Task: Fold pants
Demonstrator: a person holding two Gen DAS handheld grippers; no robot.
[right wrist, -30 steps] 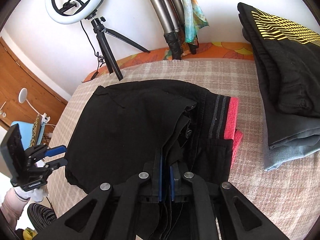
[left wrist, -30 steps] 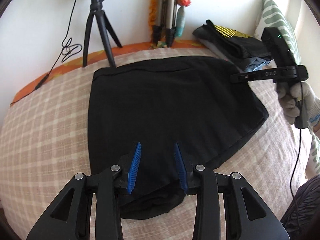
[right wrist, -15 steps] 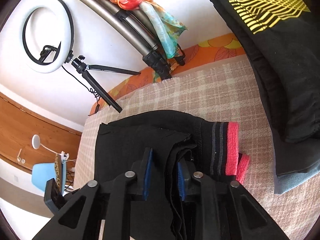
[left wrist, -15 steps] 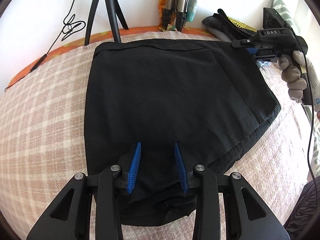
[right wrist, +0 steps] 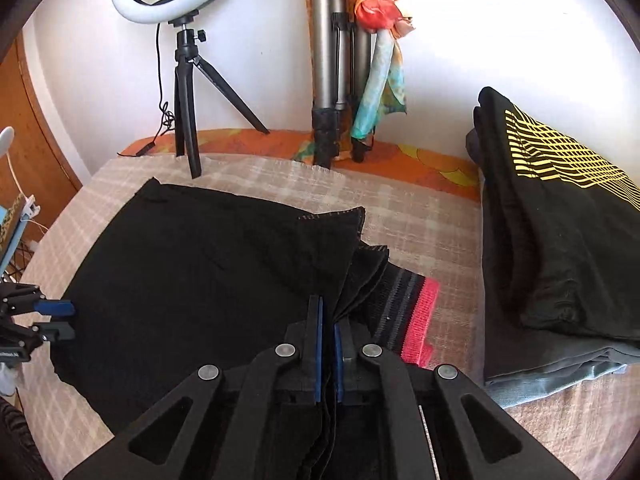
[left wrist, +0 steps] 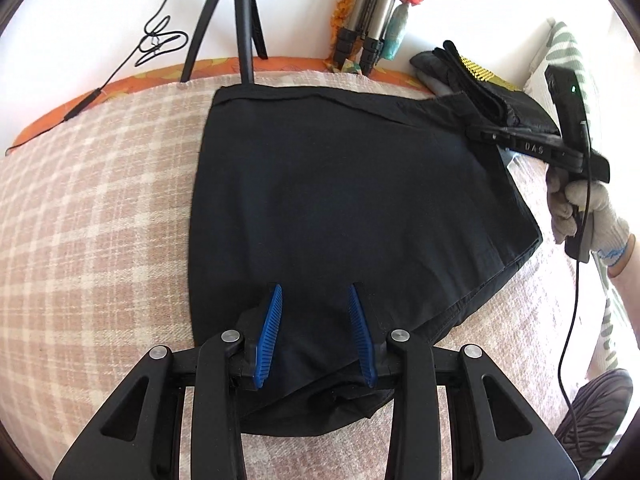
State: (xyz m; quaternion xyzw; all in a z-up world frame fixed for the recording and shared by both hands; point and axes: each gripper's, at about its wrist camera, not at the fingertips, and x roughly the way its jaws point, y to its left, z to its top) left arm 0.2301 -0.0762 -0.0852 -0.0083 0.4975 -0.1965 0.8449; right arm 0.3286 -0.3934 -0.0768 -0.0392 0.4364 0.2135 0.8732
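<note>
Black pants [left wrist: 340, 200] lie folded flat on the checked bed cover [left wrist: 100, 220]. My left gripper [left wrist: 316, 320] sits at their near end, its blue pads [left wrist: 272, 320] a little apart and a wad of the black cloth pressed between them. In the right wrist view the pants [right wrist: 200, 280] spread to the left, and a pink-edged waistband [right wrist: 424, 312] sticks out on the right. My right gripper [right wrist: 328, 344] is shut on several black layers beside that waistband. From the left wrist view, the right gripper [left wrist: 496, 136] is at the pants' far right corner, held by a gloved hand [left wrist: 580, 216].
A pile of folded dark clothes [right wrist: 560, 240] with a yellow print lies to the right. A ring light on a black tripod [right wrist: 188, 120] and a grey tripod [right wrist: 332, 80] with a scarf stand at the back wall. A patterned pillow [left wrist: 576, 52] is at far right.
The right gripper's jaws stood apart half a second ago and have shut on the layered cloth again. The right wrist view swung up and came back level. The left gripper kept its hold.
</note>
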